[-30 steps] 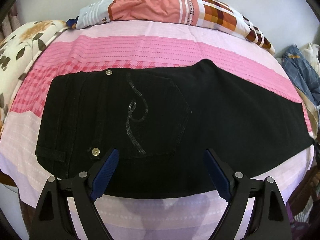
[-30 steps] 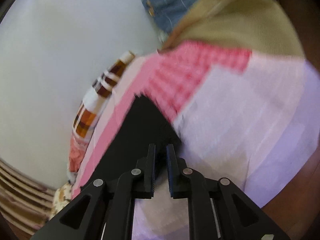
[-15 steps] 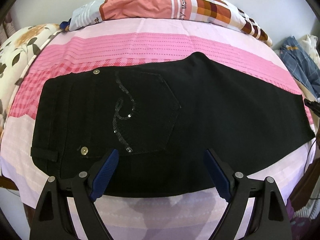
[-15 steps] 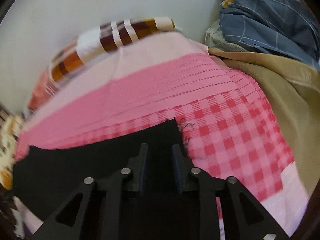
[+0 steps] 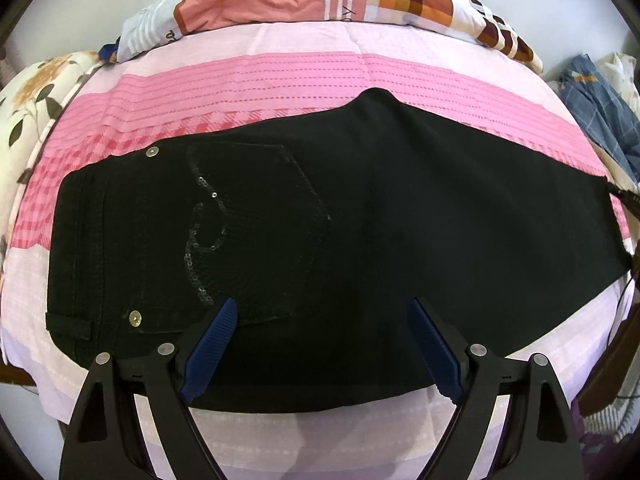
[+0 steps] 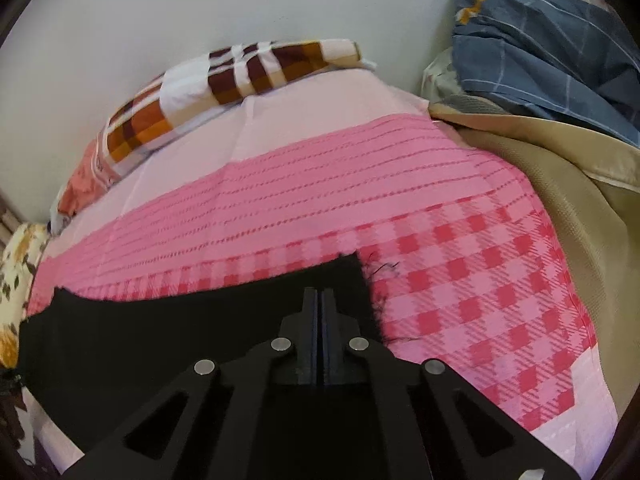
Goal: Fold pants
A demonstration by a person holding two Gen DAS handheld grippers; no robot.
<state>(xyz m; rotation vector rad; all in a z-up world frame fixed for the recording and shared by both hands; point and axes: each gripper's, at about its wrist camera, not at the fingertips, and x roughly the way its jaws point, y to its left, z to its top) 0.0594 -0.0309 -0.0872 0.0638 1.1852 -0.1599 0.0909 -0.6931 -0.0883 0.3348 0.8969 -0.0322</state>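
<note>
The black pants lie flat across the pink-and-lilac bedsheet, waistband to the left with a sequinned back pocket whose stitching is hard to make out against the dark cloth, and the leg end runs to the right edge of the left wrist view, where the fisheye rim cuts it off. The left gripper hovers over the near edge of the pants with its jaws spread wide, holding nothing. The right gripper has its jaws pressed together over the frayed hem corner, but its own body hides whether any cloth is pinched between them.
</note>
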